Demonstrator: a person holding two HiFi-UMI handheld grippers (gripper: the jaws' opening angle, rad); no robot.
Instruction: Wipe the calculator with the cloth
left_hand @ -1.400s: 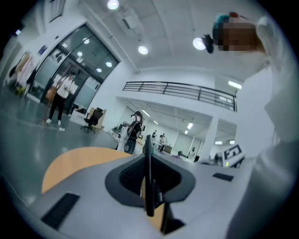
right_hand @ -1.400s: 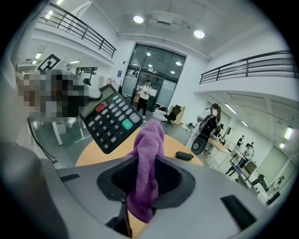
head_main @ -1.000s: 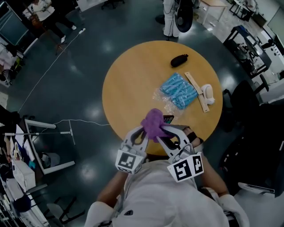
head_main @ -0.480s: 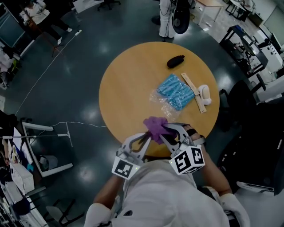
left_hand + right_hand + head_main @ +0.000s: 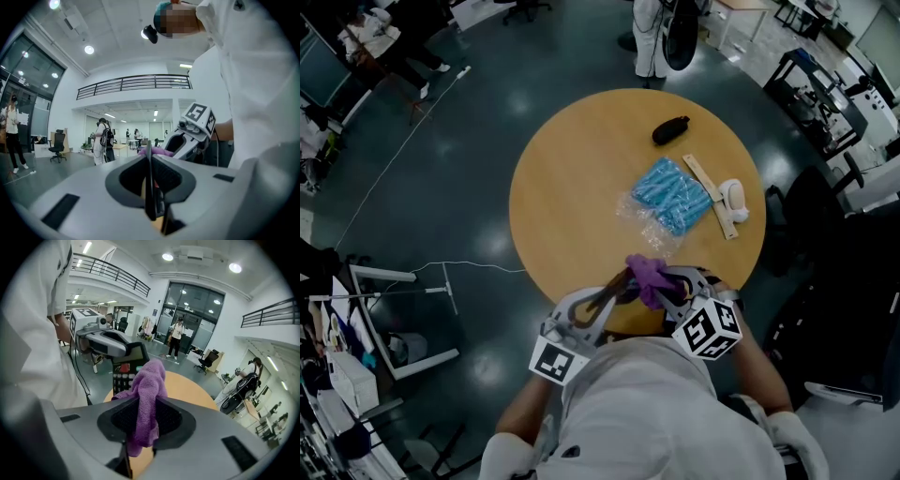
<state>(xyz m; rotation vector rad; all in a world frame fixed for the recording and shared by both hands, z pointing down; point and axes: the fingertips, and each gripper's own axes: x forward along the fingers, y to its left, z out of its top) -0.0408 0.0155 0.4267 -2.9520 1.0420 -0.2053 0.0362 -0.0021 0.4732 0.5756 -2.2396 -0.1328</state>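
Down and to the right w/ the purple cloth (image 5: 649,275) vs a sec ago: then bunched high betw. the two tools, now lower and tucked in close to the body, just over the near rim of the round table (image 5: 581,187). Pinched firmly in the right gripper (image 5: 145,420), w/ jaws clamped on the fabric, a fold poking up past the tips and a tail hanging below. Also tipped further downward than before, w/ the marker cube swung out to the right in the head view. Hardly any shift on the other side: left gripper (image 5: 150,183) pressed onto the calculator (image 5: 125,369), held up off the table, edge-on as a thin dark blade from its own cam, key face turned toward the cloth from the right gripper's cam. Looks like touching or v. nearly so, w/ the cloth tip overlapping the right side of the keys; can't confirm contact. Meaning for the task: prob. the start of a wipe stroke across the key face, approach about done, rubbing itself not clearly begun. Worth watching: grip on a thin edge only, so possibly prone to twisting under cloth pressure. Lying well apart, further out on the table: blue packet (image 5: 675,195), black pouch (image 5: 671,129), wooden strip (image 5: 712,195), white item (image 5: 734,199).
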